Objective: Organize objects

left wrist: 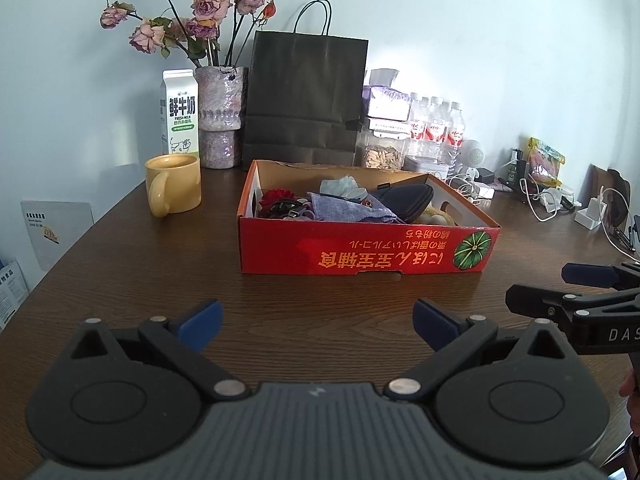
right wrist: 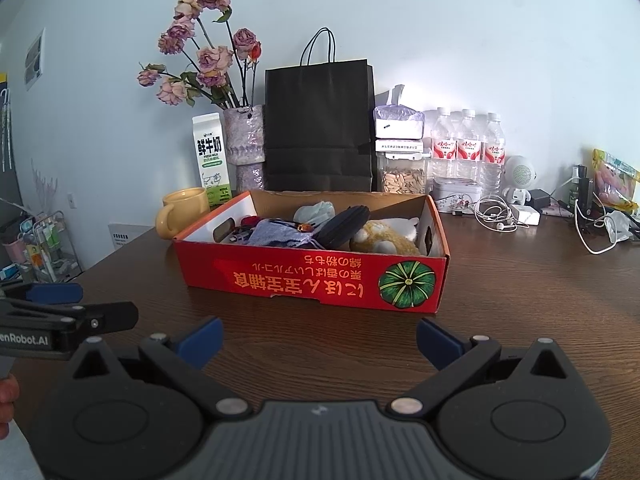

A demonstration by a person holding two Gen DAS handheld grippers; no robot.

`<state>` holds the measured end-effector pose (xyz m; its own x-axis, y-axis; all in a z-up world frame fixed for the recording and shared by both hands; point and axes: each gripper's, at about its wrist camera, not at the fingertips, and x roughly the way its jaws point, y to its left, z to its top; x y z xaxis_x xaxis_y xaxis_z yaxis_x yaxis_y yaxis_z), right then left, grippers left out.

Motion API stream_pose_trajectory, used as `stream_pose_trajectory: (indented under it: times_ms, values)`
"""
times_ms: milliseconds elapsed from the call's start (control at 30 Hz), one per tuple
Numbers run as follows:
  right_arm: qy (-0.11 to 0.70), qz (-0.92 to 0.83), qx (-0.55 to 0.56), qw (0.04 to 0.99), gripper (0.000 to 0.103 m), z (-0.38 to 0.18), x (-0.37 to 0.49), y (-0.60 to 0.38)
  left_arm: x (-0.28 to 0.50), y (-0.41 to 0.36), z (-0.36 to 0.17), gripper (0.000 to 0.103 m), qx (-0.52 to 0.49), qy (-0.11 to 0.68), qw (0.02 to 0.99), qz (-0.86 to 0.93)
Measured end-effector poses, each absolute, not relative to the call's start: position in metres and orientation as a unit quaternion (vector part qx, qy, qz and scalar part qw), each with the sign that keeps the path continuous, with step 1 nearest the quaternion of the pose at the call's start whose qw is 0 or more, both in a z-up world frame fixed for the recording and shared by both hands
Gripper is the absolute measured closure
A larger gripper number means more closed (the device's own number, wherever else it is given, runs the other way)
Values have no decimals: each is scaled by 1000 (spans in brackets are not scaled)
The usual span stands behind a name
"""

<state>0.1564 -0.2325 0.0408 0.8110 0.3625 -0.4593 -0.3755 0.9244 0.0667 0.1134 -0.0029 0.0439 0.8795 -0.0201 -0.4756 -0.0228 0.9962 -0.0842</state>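
Both the left gripper (left wrist: 318, 326) and right gripper (right wrist: 319, 342) hang empty, fingers wide apart, red box (left wrist: 360, 250) at twelve o'clock

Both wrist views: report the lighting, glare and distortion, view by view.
Left wrist view: even daylight, a bright patch on the wall beside the black paper bag, strong fisheye bending the table edge, dark corners. Right wrist view: the same soft light, a sheen on the table at right, the red box sharp, the wall curved at the edges.
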Motion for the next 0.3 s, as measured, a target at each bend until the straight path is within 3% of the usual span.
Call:
stream_pose_trajectory:
  times_ms: [300]
  values:
    - [239, 195, -14, 951, 0, 41, 156, -230, 112, -2, 43, 0, -34, 242, 970, 5]
